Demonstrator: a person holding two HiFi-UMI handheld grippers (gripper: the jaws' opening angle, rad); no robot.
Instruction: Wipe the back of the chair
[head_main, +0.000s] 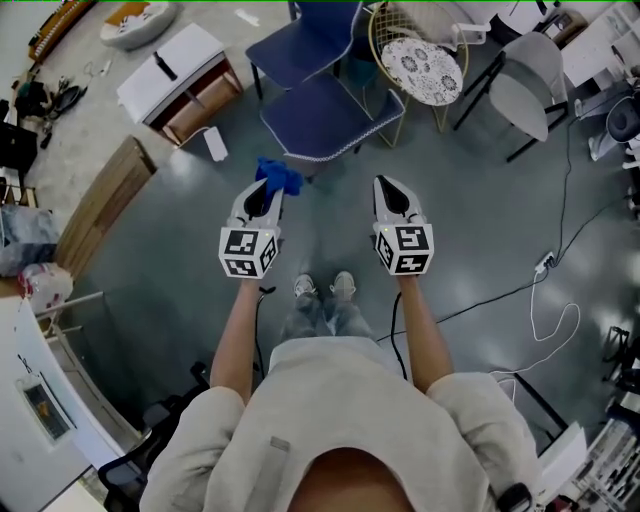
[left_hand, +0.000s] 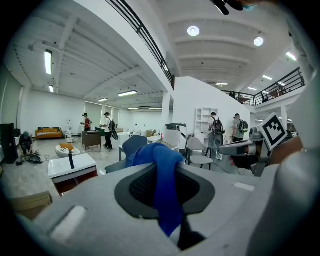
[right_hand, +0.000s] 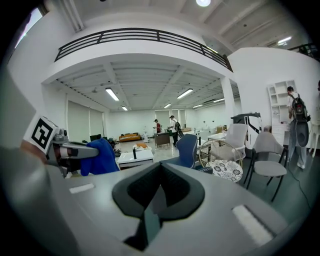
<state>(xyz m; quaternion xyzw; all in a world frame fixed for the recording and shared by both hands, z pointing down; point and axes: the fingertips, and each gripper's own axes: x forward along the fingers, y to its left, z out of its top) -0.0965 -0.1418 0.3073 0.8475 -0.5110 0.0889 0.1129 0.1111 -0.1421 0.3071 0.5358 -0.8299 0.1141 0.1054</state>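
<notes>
1. Left gripper (head_main: 264, 193): I read its jaws as clamped on the blue cloth (left_hand: 164, 186). The cloth bunches above the jaw tips and hangs down between the pads.

2. Right gripper (head_main: 391, 190): jaws together, with nothing between them. It sits level with the left gripper, at its 3 o'clock and well apart from it.

3. Blue chair (head_main: 333, 118): it stands on the floor (head_main: 470, 220) at 12 o'clock from me, with its seat turned toward me. From the cloth it lies at about 1 o'clock, and from the right gripper at about 11 o'clock.

4. Chair back (head_main: 318, 28): it rises at the far edge of the seat, so the seat lies between the grippers and the surface to be wiped. Its long axis runs across my line of reach, roughly 9 to 3 o'clock.

5. Judgement: the cloth-bearing left gripper is the nearer one, and the coming move is a forward reach over the seat. How the cloth's height compares with the top of the back is hard to judge from this steep view.
</notes>
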